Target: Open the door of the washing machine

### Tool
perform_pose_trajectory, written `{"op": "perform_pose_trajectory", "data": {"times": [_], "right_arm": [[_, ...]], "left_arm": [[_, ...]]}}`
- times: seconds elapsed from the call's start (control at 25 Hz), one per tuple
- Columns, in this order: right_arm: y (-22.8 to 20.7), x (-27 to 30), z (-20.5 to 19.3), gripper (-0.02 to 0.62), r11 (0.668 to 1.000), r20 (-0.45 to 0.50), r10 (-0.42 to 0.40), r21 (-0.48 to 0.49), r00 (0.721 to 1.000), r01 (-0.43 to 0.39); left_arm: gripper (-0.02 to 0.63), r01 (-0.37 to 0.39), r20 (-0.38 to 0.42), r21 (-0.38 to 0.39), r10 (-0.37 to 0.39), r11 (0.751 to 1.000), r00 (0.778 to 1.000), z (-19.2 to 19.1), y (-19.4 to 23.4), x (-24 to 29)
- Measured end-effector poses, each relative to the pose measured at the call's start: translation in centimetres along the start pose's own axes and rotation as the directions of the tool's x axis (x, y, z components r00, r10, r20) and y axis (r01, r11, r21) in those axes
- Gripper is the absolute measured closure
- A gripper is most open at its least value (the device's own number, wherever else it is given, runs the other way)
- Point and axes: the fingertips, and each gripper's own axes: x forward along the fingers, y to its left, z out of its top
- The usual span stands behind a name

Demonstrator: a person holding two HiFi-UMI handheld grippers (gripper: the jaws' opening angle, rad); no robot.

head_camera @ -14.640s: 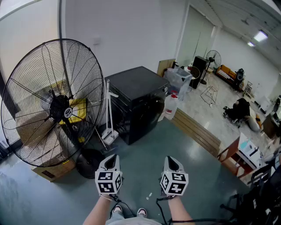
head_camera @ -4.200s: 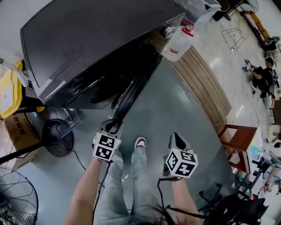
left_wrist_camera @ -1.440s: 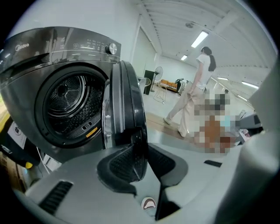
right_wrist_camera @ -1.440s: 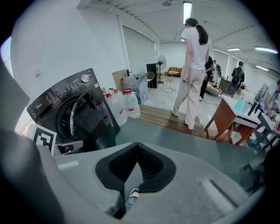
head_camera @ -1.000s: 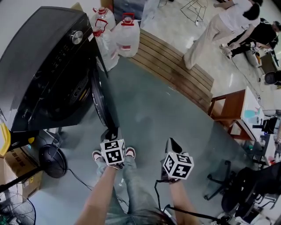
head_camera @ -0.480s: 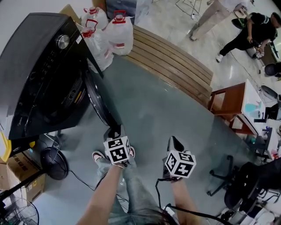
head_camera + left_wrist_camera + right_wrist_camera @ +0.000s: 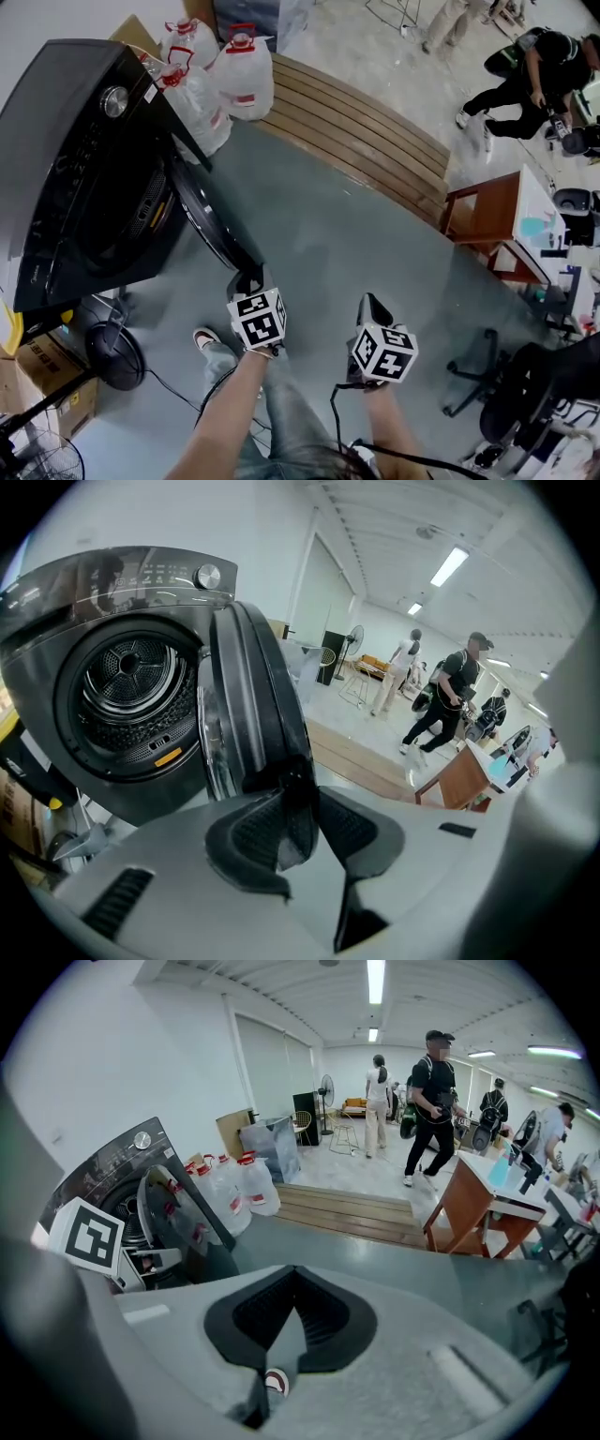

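The black washing machine (image 7: 75, 187) stands at the left, its round door (image 7: 211, 220) swung wide open toward me. My left gripper (image 7: 246, 279) is shut on the door's free edge. In the left gripper view that dark rim (image 7: 253, 686) runs down between the pads (image 7: 255, 829), and the bare drum (image 7: 131, 682) shows behind it. The jaws have just been opening a little, with the rim still between them. My right gripper (image 7: 372, 305) hangs beside it over the floor, shut on nothing (image 7: 295, 1279). Its view shows the machine (image 7: 122, 1171) at the left.
Large water jugs (image 7: 239, 70) stand right of the machine, beside a slatted wooden platform (image 7: 366, 131). A wooden table (image 7: 487, 220) and an office chair (image 7: 511, 394) are at the right. A fan base (image 7: 112, 352) sits lower left. People (image 7: 525, 66) move at the back.
The door has swung further open. My left gripper has moved right with the door's edge in it. The right gripper shifted only slightly.
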Motion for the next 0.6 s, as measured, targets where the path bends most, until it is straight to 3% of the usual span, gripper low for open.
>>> {"op": "perform_pose_trajectory", "data": {"times": [0.6], "right_arm": [[-4.6,0.4,0.2,0.591,0.996,0.017,-0.049,0.076,0.999,0.047]], "left_arm": [[0.495,-0.025,-0.009,-0.051,0.025,0.998,1.0,2.0,-4.0,2.4]]}}
